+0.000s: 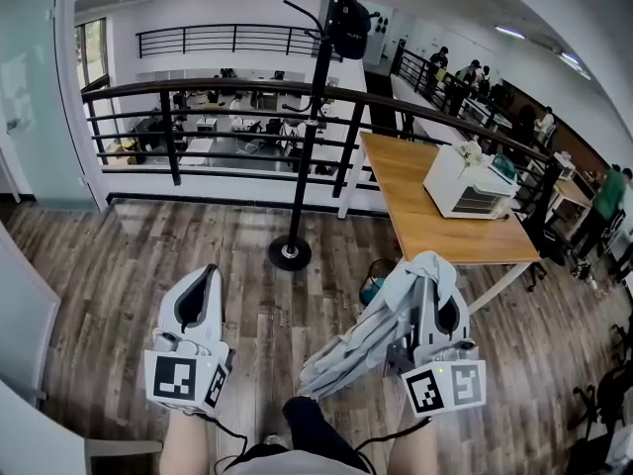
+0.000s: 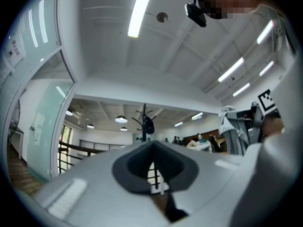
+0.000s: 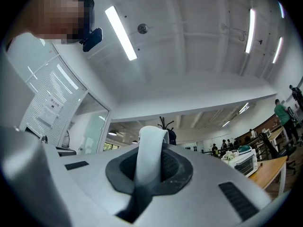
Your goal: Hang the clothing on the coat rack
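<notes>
**Shirt in my right gripper, coat rack ahead**

My right gripper (image 1: 445, 305) is clamped on a pale blue-grey garment (image 1: 364, 342). In the right gripper view a strip of its fabric (image 3: 149, 150) rises between the closed dark pads, and in the head view the rest drapes over the jaws and hangs down to my left in folds. My left gripper (image 1: 206, 280) has its jaws drawn together with nothing between them; it sits well apart from the cloth.

The black coat rack (image 1: 311, 127) stands ahead on the wood-plank floor (image 1: 119, 265), just in front of a dark railing (image 1: 198, 89). Something dark hangs near its top (image 1: 348, 26) (I cannot tell what). To its right is a wooden table (image 1: 425, 228) with a white countertop oven (image 1: 463, 182).

The only printing near me is the black-and-white square marker on each gripper's cube (image 1: 177, 376). A paper notice (image 3: 49, 110) on the glass partition is too small to read.
</notes>
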